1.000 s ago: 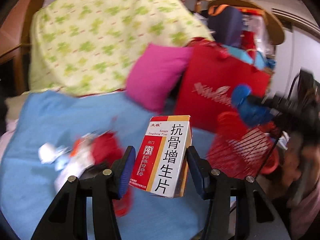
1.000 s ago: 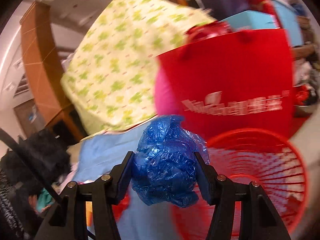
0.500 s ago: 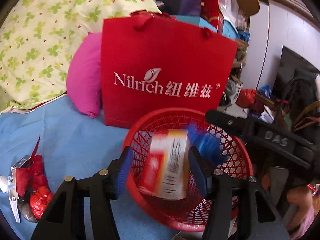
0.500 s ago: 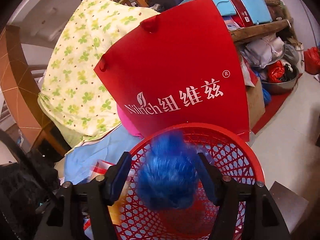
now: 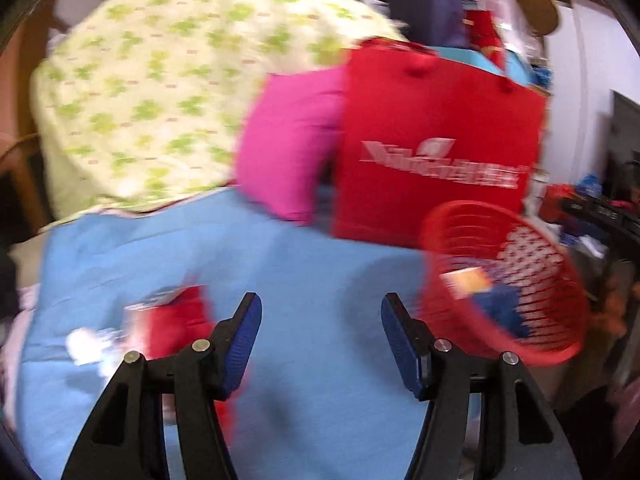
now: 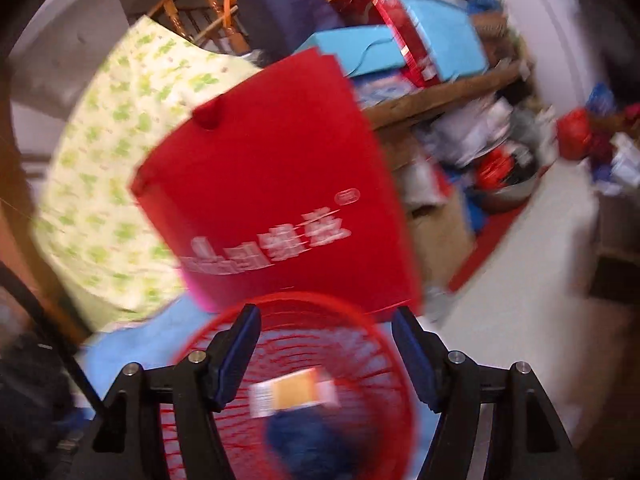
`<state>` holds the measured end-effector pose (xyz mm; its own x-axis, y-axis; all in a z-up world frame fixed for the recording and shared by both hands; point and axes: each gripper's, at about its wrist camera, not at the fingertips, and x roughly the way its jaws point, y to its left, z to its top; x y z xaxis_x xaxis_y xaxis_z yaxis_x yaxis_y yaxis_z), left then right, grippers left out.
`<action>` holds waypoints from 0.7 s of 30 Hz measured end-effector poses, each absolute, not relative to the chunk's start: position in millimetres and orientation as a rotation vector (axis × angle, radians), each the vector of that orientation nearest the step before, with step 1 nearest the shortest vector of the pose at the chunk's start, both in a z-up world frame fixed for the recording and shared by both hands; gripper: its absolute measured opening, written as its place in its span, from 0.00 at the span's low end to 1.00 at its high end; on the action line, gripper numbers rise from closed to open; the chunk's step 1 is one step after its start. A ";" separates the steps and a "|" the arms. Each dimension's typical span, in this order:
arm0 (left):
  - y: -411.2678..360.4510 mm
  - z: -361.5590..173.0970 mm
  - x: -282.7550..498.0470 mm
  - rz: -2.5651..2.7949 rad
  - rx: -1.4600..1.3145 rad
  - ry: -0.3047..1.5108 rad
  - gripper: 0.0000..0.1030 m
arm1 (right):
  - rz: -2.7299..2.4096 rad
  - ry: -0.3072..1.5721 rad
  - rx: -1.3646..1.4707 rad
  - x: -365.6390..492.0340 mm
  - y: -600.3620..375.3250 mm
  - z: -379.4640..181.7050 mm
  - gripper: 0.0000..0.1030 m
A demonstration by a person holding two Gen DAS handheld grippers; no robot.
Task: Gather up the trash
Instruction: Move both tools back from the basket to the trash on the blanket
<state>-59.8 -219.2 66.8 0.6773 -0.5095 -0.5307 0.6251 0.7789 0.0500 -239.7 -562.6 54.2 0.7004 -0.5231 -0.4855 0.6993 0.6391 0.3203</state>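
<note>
A red mesh basket (image 5: pixel 552 344) stands at the right edge of the blue bedspread (image 5: pixel 320 272); it also shows in the right wrist view (image 6: pixel 384 344). Inside lie the white-and-orange medicine box (image 5: pixel 466 280) (image 6: pixel 294 396) and the crumpled blue plastic bag (image 5: pixel 500 308) (image 6: pixel 304 444). My left gripper (image 5: pixel 321 316) is open and empty over the bedspread, left of the basket. My right gripper (image 6: pixel 326 328) is open and empty just above the basket. Red and white wrappers (image 5: pixel 160 320) lie on the bedspread at the lower left, blurred.
A red paper bag (image 5: pixel 432 152) stands behind the basket, with a pink pillow (image 5: pixel 288 148) and a green-patterned quilt (image 5: pixel 152 92) to its left. Cluttered shelves and boxes (image 6: pixel 440 64) fill the back. The white floor (image 6: pixel 520 280) lies to the right.
Both grippers let go: the medicine box and the blue bag dropped into the basket. My left gripper swung back left over the bedspread; my right gripper stays above the basket.
</note>
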 end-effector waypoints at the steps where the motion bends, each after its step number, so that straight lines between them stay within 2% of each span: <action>1: -198.4 64.7 -53.0 -0.585 0.228 0.509 0.61 | -0.771 0.374 0.487 -240.4 -561.1 53.8 0.69; 5: -127.0 53.2 -29.3 -0.384 0.147 0.494 0.63 | -0.903 0.417 0.387 -228.4 -555.1 50.5 0.69; 9: -78.2 34.5 -10.6 -0.227 0.117 0.518 0.65 | -0.799 0.460 0.463 -201.5 -547.5 41.7 0.69; 17: -38.7 27.8 4.0 -0.144 0.071 0.552 0.65 | -0.792 0.450 0.398 -153.9 -506.1 39.0 0.69; 21: -32.9 22.8 6.0 -0.147 0.074 0.563 0.65 | -0.784 0.380 0.360 -141.5 -487.2 49.4 0.69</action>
<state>6.0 -32.9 22.8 0.8355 -0.1184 -0.5366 0.1589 0.9869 0.0296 -141.5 -487.2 49.4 0.6474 -0.6096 -0.4574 0.7366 0.6545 0.1702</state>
